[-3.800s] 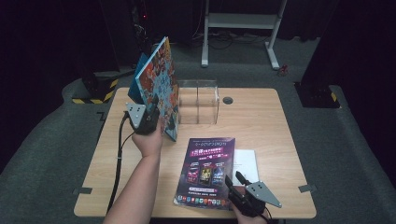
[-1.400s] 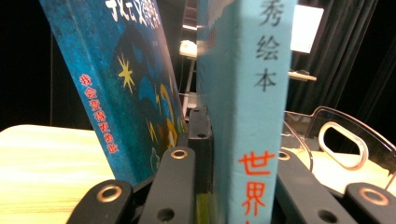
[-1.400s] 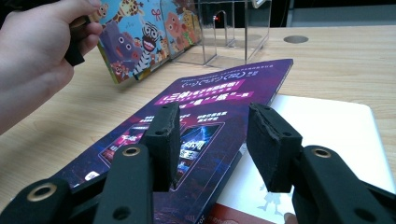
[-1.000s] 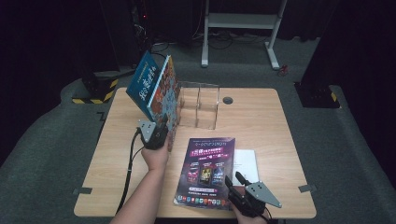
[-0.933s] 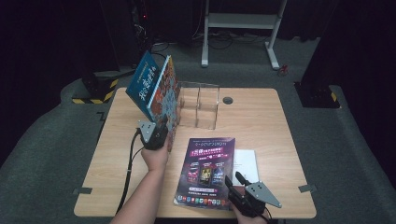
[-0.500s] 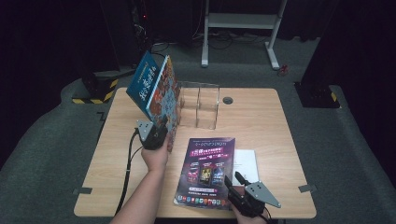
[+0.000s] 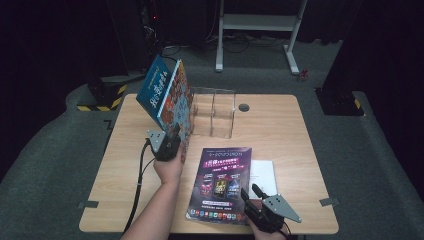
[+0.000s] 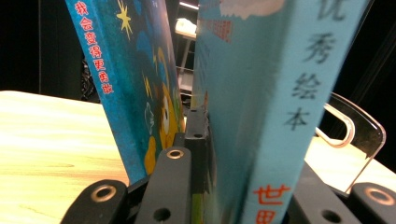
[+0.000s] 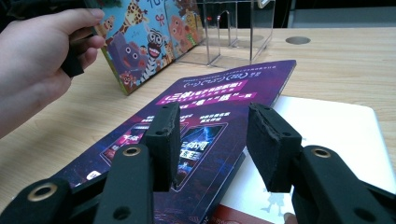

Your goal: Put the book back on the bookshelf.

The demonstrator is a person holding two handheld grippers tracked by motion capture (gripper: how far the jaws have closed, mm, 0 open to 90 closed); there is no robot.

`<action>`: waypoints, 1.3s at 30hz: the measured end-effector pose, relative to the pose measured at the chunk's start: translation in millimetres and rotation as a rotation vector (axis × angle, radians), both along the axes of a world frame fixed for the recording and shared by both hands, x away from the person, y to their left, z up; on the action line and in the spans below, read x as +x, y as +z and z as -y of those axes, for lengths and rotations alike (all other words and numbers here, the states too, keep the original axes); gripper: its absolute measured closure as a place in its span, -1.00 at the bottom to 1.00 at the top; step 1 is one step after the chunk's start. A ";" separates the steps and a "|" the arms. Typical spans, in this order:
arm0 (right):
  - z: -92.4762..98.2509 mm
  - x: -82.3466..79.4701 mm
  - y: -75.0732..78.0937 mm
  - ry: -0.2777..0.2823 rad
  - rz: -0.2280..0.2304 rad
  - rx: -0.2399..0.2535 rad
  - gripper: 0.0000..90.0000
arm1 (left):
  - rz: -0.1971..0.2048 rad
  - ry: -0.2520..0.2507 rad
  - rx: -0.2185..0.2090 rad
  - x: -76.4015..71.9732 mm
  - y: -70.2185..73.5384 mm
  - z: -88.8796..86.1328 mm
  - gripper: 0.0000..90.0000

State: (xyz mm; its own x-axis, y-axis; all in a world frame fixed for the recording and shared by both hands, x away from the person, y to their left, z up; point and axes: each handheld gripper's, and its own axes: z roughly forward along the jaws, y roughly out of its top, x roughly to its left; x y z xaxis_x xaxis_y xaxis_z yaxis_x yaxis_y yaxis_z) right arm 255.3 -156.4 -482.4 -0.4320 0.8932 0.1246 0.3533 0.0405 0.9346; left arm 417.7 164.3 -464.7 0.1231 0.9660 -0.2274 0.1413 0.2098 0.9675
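Note:
My left gripper (image 7: 175, 136) is shut on a light-blue picture book (image 8: 266, 93), which it holds tilted, top leaning left, with the lower edge near the table. A darker blue book (image 8: 130, 70) leans against the outside of its left jaw. In the high view the two read as one blue block (image 7: 162, 95) just left of a clear acrylic holder (image 7: 215, 112). The animal-print cover (image 9: 140, 42) faces my right gripper (image 9: 212, 135). That gripper (image 7: 250, 192) stands open, nothing between its pads, low over a purple booklet (image 7: 222, 180) lying flat at the table's front.
A white book (image 7: 264, 172) lies under the booklet's right edge. The wooden table (image 7: 280, 130) has a round cable hole (image 7: 244, 107) behind the holder. A white frame (image 7: 255, 22) stands on the floor beyond, a yellow-and-black block (image 7: 107, 95) at left.
Since the oldest frame the left hand has brought the books nearer and a little right, beside the holder, tipping them further left. Nothing has moved over the last second.

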 end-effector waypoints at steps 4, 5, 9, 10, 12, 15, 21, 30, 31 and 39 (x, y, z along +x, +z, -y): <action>0.2 0.3 -0.3 0.000 -0.001 0.000 0.22 | -0.019 0.013 0.030 0.2 0.2 -5.6 0.69; -0.1 0.4 -0.5 0.001 -0.001 -0.001 0.22 | -0.025 0.018 0.043 0.1 0.2 -7.4 0.64; -2.0 1.0 -1.3 0.006 -0.005 -0.007 0.22 | -0.044 0.005 0.066 -0.6 0.6 -14.1 0.61; -2.3 1.2 -1.7 0.006 -0.005 -0.007 0.22 | -0.044 0.000 0.079 -1.3 0.7 -13.8 0.61; -2.6 1.6 -2.0 0.006 -0.009 -0.009 0.22 | -0.044 -0.009 0.097 -3.0 0.8 -12.6 0.60; -2.5 1.7 -2.2 0.005 -0.008 -0.012 0.22 | -0.045 -0.026 0.107 -6.5 0.2 -12.1 0.58; -1.9 3.7 -3.2 0.004 -0.011 -0.019 0.21 | -0.051 -0.054 0.124 -9.4 0.2 -16.3 0.38; -4.4 5.0 -5.2 0.005 -0.020 -0.032 0.21 | -0.037 -0.073 0.184 -20.9 -0.4 -23.9 -0.02; -4.5 5.3 -5.5 0.006 -0.021 -0.033 0.21 | -0.035 -0.076 0.187 -22.0 -0.8 -26.0 -0.01; -5.6 5.4 -6.1 0.001 -0.024 -0.039 0.21 | -0.019 -0.081 0.191 -30.6 0.0 -33.4 0.22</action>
